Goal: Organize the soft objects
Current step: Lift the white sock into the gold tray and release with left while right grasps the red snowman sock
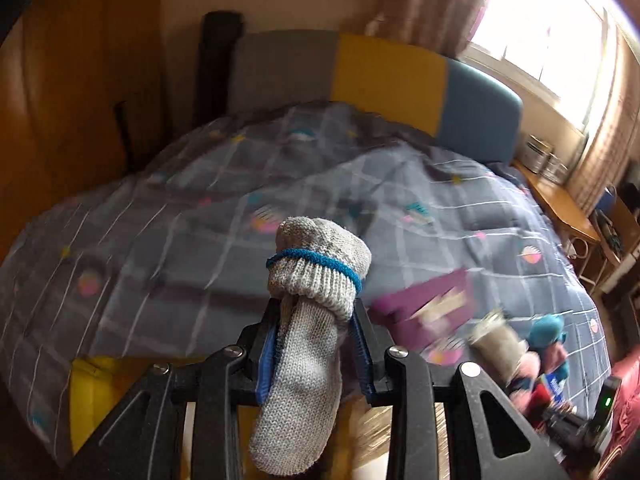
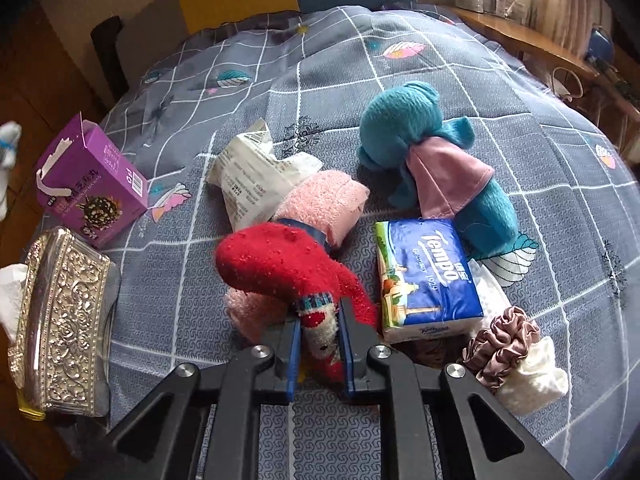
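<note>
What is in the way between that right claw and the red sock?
Nothing visible. The right gripper is already shut on the red sock, clamping its patterned cuff. The sock's toe end lies over a pink towel, and a Tempo pack sits close on its right, apart from the fingers.

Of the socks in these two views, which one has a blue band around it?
The grey knit sock between the left gripper's fingers. A blue band circles its folded cuff; the red sock held in the right gripper has none.
</note>
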